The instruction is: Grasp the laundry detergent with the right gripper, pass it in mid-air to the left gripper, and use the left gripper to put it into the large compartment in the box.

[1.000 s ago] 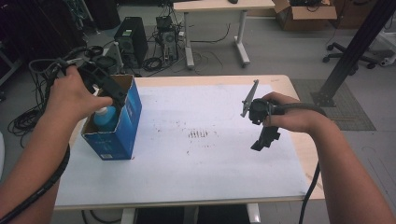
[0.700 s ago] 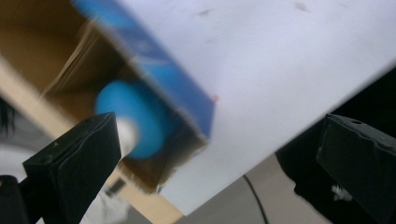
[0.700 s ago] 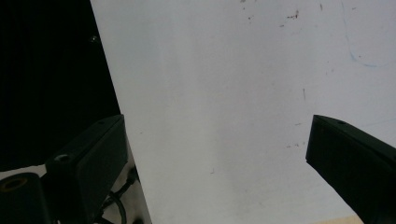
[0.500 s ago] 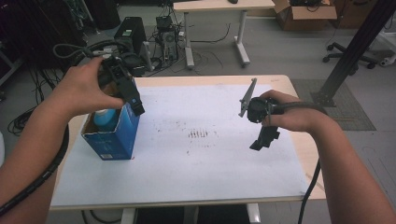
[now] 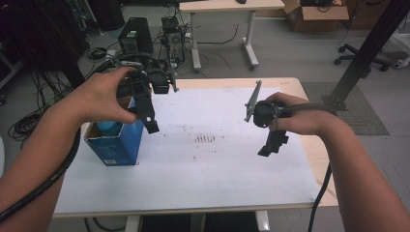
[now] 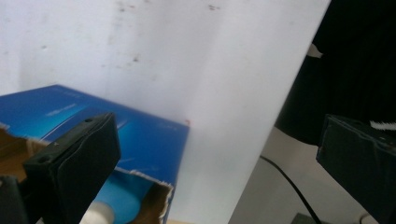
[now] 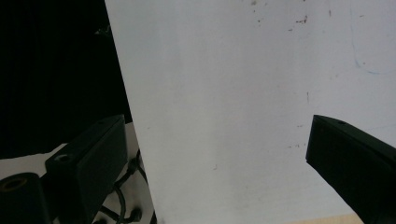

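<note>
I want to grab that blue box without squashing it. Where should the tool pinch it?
Probably the blue box near its open top, coming straight down from above. It stands upright with torn flaps open, so one wall's top edge fits between the left tool's open jaws.

A grey floor [image 5: 290, 53] is seen behind the white-topped desk [image 5: 217, 174]. Tangled cables [image 5: 29, 121] and a computer tower [image 5: 130, 36] are placed upper left; a cardboard box [image 5: 316, 9] upper right.
</note>
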Demonstrator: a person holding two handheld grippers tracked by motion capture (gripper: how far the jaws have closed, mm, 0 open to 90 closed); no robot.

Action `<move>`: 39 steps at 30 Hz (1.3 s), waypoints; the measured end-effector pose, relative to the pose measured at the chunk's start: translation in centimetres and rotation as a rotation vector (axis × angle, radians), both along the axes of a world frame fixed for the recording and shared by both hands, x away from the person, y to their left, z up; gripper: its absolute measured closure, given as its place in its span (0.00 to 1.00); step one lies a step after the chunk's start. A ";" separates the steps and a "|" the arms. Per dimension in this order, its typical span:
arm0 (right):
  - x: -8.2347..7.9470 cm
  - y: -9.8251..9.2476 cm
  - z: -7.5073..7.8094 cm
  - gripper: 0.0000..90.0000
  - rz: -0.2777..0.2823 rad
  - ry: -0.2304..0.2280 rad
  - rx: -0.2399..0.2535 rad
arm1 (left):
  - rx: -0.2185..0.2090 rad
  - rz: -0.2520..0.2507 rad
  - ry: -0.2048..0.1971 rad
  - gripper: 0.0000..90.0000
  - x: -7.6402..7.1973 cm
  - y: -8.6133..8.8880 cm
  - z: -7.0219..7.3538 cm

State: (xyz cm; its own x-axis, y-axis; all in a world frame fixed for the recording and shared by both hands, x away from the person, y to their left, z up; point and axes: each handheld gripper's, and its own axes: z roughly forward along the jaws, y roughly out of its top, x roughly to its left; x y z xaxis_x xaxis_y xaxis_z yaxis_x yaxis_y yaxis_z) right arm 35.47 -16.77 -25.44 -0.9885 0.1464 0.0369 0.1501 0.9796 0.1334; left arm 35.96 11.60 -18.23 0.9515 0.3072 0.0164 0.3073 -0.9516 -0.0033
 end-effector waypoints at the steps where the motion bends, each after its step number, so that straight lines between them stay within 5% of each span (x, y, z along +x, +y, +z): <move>1: 0.1 0.0 -0.1 0.06 -0.001 0.007 -0.011 | -0.003 -0.013 0.015 0.00 0.0 -0.1 -0.3; 12: 1.1 -0.2 -0.7 0.06 -0.007 0.016 -0.051 | 0.005 -0.105 0.049 0.00 0.2 -1.4 -2.8; 23: 1.5 0.3 -1.1 0.06 0.013 0.022 -0.063 | 0.001 -0.140 0.078 0.00 0.3 -2.2 -4.2; 39: 1.7 -0.1 -1.4 0.06 0.001 0.030 -0.073 | -0.012 -0.159 0.065 0.00 0.6 -2.8 -3.9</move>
State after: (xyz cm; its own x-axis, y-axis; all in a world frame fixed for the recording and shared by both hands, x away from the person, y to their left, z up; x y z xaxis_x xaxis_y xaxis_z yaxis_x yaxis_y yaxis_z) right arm 37.19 -16.87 -26.84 -0.9874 0.1485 0.0554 0.1516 0.9868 0.0569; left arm 36.52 8.84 -22.09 0.9870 0.1529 -0.0493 0.1528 -0.9882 -0.0063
